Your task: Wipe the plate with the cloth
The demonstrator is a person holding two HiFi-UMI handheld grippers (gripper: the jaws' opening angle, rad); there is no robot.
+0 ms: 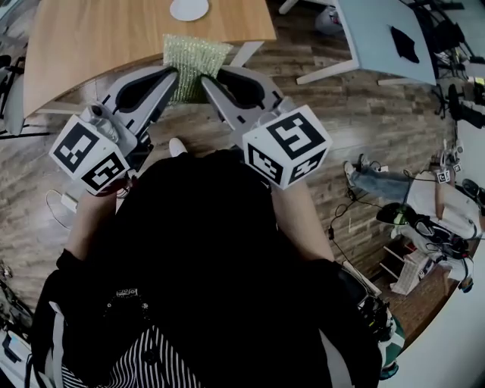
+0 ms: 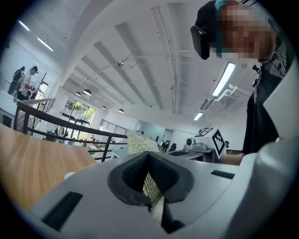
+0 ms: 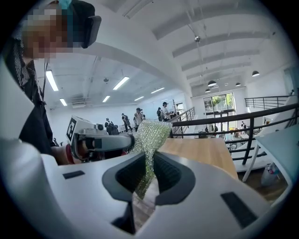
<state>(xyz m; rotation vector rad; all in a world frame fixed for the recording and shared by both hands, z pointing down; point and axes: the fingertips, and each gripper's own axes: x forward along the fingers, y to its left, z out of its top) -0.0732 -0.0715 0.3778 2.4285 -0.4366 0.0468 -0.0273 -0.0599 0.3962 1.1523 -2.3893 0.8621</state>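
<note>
Two grippers were both closed on the same cloth point(image 1: 193, 64), one from each side. My left gripper point(image 1: 171, 78) pinched the left border of this green, glittering cloth, and my right gripper point(image 1: 210, 82) pinched the right border. In the left gripper view the dark pads were pressed together with a strip of the cloth squeezed between them, and the rest of the cloth rose above the jaws. The right gripper view showed the same: the jaws were shut on a fold of the cloth, and the fabric went up and to the left from them, toward the other gripper.

From my head camera the cloth was stretched between the two gripper tips, which were near to each other. It appeared over the near edge of the wooden table point(image 1: 91, 45). I could not tell whether it touched the wood or hung above it.

The white plate point(image 1: 189, 9) lay farther on the table, beyond the cloth and almost in line with it, partly cut by the top border of the view. Bare wood showed between plate and cloth, so neither gripper was near the plate.
</note>
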